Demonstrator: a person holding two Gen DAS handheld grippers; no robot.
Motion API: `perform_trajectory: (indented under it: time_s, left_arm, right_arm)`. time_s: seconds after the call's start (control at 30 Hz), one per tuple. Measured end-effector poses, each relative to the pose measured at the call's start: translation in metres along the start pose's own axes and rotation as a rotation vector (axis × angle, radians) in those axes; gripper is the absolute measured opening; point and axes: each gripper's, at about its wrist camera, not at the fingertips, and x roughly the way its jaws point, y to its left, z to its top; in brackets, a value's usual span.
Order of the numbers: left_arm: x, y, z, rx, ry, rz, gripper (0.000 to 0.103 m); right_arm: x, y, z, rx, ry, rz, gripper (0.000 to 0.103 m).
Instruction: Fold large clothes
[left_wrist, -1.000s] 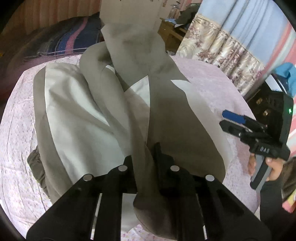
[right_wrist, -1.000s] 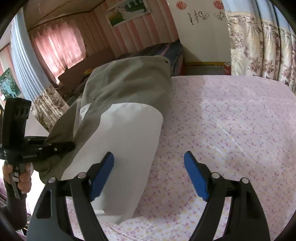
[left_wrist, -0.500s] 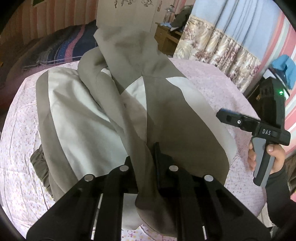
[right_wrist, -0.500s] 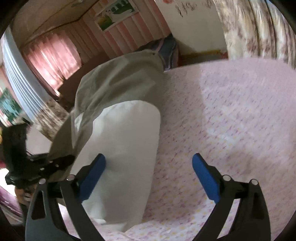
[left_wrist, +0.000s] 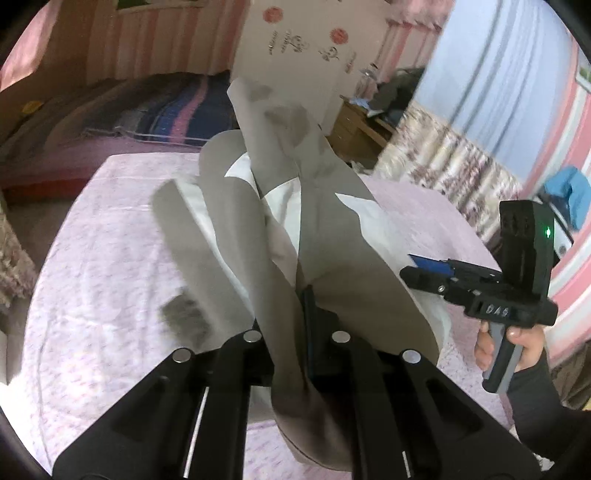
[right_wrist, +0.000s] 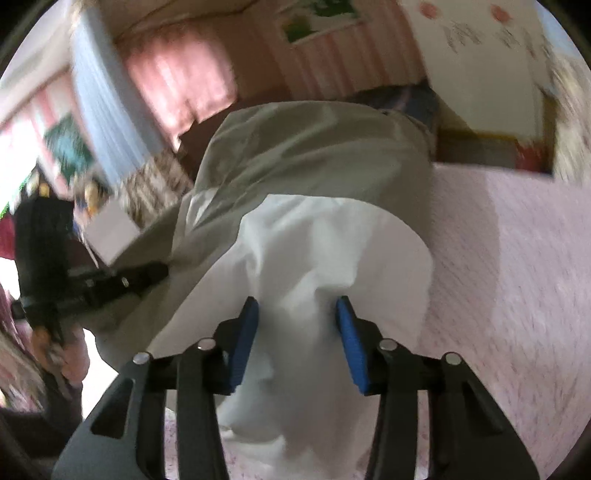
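A large grey and white garment (left_wrist: 325, 236) lies bunched on the pink flowered bed (left_wrist: 110, 266). My left gripper (left_wrist: 291, 314) is shut on a grey fold of it and holds that fold lifted. In the right wrist view the garment's white part (right_wrist: 317, 258) bulges between the blue pads (right_wrist: 247, 332) of my right gripper (right_wrist: 297, 325); the jaws are partly closed around the cloth, with a gap still showing. The right gripper also shows in the left wrist view (left_wrist: 424, 269) at the garment's right edge. The left gripper shows at left in the right wrist view (right_wrist: 162, 271).
The bed's pink sheet (right_wrist: 517, 280) spreads to the right of the garment. A second bed with a striped blanket (left_wrist: 177, 107) stands behind. Flowered curtains (left_wrist: 443, 158) and a wooden desk (left_wrist: 358, 125) are at the right.
My right gripper moved in over the garment's white edge and its jaws narrowed around the cloth. My left gripper pulled its grey fold up and inward, bunching the garment.
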Motion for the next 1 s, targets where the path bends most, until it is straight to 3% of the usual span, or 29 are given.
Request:
perform_trajectory:
  time_s: [0.17, 0.33, 0.4, 0.47, 0.5, 0.57, 0.67, 0.8, 1.0]
  left_arm:
    - [0.021, 0.044, -0.035, -0.065, 0.084, 0.059, 0.006]
    - [0.043, 0.05, -0.045, -0.072, 0.096, 0.063, 0.011]
    - [0.046, 0.046, -0.043, -0.042, 0.101, 0.087, 0.015]
    - [0.038, 0.041, -0.039, -0.002, 0.087, 0.13, 0.032]
    - [0.033, 0.038, -0.038, 0.013, 0.077, 0.149, 0.037]
    - [0.016, 0.033, -0.038, 0.034, 0.05, 0.193, 0.059]
    - [-0.008, 0.02, -0.041, 0.054, 0.018, 0.175, 0.076]
    - [-0.011, 0.007, -0.054, 0.084, 0.048, 0.16, 0.083]
    - [0.03, 0.029, -0.067, -0.015, 0.159, 0.116, 0.086]
  right_arm:
    - [0.034, 0.029, -0.003, -0.208, 0.076, -0.13, 0.038]
    - [0.034, 0.015, -0.001, -0.203, 0.084, -0.154, 0.038]
    - [0.02, 0.016, 0.004, -0.183, 0.073, -0.152, 0.043]
    - [0.008, 0.02, 0.004, -0.154, 0.062, -0.138, 0.07]
    - [0.001, 0.019, 0.002, -0.15, 0.052, -0.133, 0.074]
    - [-0.012, 0.023, -0.006, -0.164, 0.048, -0.134, 0.074]
    - [-0.023, 0.029, -0.02, -0.196, 0.053, -0.176, 0.074]
    - [-0.027, 0.023, -0.041, -0.17, 0.09, -0.177, 0.074]
    - [0.003, 0.007, -0.057, -0.177, 0.146, -0.216, 0.077]
